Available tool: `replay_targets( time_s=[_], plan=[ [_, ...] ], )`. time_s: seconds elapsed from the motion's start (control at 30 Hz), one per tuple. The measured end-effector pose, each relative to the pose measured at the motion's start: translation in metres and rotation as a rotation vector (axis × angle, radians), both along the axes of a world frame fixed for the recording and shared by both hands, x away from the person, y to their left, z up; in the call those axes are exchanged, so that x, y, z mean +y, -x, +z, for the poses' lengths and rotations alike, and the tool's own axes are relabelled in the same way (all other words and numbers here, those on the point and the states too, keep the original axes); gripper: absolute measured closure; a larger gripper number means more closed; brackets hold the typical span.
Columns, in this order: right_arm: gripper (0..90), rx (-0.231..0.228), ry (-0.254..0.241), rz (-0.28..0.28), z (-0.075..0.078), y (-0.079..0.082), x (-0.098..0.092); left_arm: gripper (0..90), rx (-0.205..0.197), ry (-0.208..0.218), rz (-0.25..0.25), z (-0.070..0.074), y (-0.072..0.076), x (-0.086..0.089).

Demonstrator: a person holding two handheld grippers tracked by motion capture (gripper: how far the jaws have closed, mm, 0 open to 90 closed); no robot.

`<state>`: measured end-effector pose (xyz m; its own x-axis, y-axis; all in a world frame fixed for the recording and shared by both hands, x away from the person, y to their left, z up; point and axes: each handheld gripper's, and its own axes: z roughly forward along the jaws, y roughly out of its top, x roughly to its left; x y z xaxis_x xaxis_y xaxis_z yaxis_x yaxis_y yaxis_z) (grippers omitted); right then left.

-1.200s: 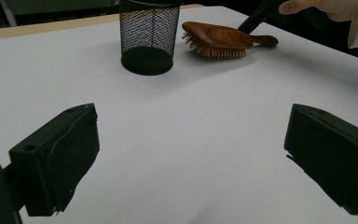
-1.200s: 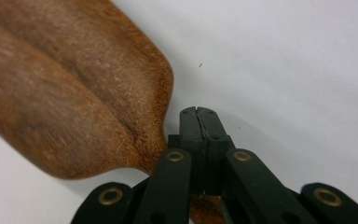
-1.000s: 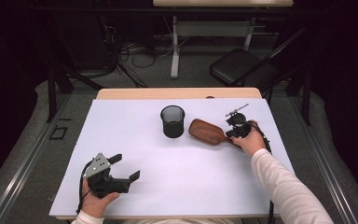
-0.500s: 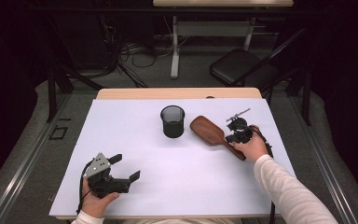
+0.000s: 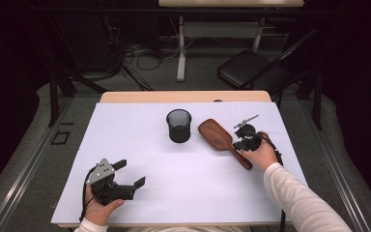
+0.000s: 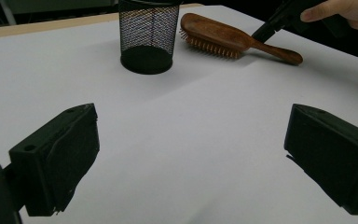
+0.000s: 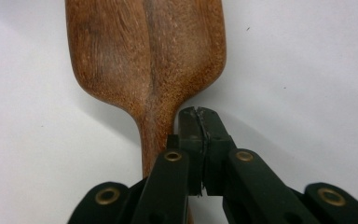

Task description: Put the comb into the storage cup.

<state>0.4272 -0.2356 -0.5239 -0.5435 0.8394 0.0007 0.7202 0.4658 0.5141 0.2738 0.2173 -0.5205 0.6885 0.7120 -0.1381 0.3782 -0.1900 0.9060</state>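
Note:
A brown wooden hairbrush lies bristles down on the white table cover, right of an upright black mesh cup. My right gripper is shut with nothing between its pads. Its tip rests against the right side of the brush where the handle meets the head. At the table's near left, my left gripper is held open over bare cover. The left gripper view looks between its open jaws toward the cup, the brush and the right gripper.
A bare wooden strip runs along the table's far edge. Beyond it stand a black folding chair, a desk leg and floor cables. Dark frame rails flank the table on both sides.
The brush has turned: its handle has swung toward the person, so it now lies diagonally. My right gripper has shifted slightly toward the near side with it. The left gripper has stayed put.

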Motion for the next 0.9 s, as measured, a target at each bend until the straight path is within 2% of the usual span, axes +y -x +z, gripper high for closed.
replay_targets(
  time_s=[0.13, 0.53, 0.9],
  plan=[
    [84.3, -0.013, 0.006, -0.005, 0.003, 0.002, -0.001, 3.2, 0.002, 0.001, 0.0, 0.0, 0.0, 0.0],
    [76.6, -0.047, -0.026, 0.015, 0.011, 0.009, 0.0, 3.5, 0.002, -0.001, -0.001, 0.0, 0.0, -0.001],
    [58.0, -0.077, -0.014, 0.079, 0.016, 0.013, 0.001, 3.5, 0.002, -0.002, -0.003, -0.001, 0.0, -0.001]
  ],
)
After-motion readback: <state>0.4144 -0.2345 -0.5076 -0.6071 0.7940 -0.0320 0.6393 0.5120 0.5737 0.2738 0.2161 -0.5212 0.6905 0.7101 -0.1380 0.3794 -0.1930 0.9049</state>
